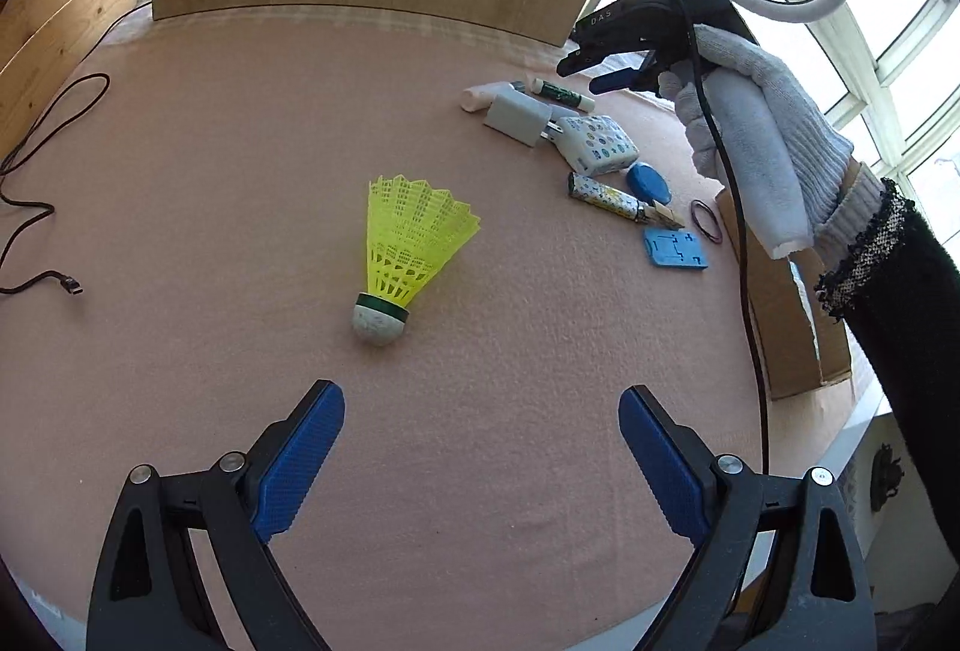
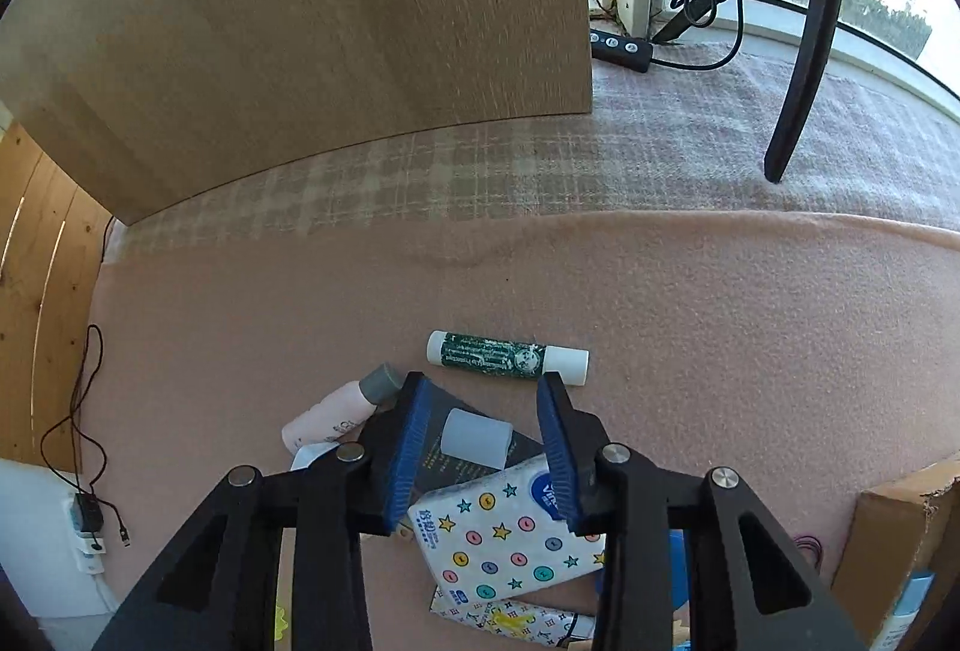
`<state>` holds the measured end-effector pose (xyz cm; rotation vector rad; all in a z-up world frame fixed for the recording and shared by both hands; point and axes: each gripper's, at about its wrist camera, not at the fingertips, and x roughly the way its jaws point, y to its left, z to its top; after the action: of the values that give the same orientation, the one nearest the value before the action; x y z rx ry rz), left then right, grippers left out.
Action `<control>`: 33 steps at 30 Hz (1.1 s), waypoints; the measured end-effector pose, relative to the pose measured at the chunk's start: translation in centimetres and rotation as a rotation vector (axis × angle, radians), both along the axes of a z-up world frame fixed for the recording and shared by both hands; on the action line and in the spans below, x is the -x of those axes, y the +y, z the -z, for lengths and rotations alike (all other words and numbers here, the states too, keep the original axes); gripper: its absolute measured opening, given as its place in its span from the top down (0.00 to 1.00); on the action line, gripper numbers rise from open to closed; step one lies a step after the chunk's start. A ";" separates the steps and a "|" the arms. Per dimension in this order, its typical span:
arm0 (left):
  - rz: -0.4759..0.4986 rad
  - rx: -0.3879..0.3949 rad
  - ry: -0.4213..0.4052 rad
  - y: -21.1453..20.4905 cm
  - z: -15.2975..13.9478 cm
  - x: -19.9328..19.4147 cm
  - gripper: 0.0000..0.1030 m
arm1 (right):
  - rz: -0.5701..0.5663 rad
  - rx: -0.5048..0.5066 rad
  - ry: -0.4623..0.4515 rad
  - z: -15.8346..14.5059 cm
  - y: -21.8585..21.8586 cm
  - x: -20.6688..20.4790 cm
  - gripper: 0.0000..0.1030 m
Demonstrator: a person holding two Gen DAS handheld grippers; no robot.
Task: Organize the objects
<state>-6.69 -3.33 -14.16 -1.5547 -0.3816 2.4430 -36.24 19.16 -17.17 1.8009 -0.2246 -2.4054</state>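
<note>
Left wrist view: the yellow shuttlecock (image 1: 408,255) lies on its side near the middle of the pink-covered bench (image 1: 210,183), cork end toward the camera, skirt fanned toward the far edge. It looks very light, and its plastic skirt is springy and easy to crush, so the firmer cork or the narrow neck just above it is probably the better hold. The left gripper (image 1: 480,447) hangs just short of it, pitched steeply down, its fingers (image 1: 300,465) wide apart with nothing between them.

Toward the bench's right edge a cluster of small things lies beside a cardboard box (image 1: 786,315): a green glue stick (image 2: 507,357), a white charger (image 1: 517,116), a patterned tissue pack (image 2: 510,531). The right gripper (image 2: 480,447), held in a gloved hand (image 1: 762,141), points down over this cluster. Its fingers (image 2: 408,459) are partly closed, straddling a small translucent cap (image 2: 477,437) without visibly touching it.
</note>
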 end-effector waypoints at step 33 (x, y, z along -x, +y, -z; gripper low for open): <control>0.026 -0.018 0.012 1.0 0.5 1.6 0.08 | -0.156 -0.007 -0.153 3.2 -2.0 -8.3 0.68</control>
<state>-8.28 -2.33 -14.65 -1.5275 -0.3771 2.4217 -27.90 17.14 -20.33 1.9295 -0.0864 -2.1696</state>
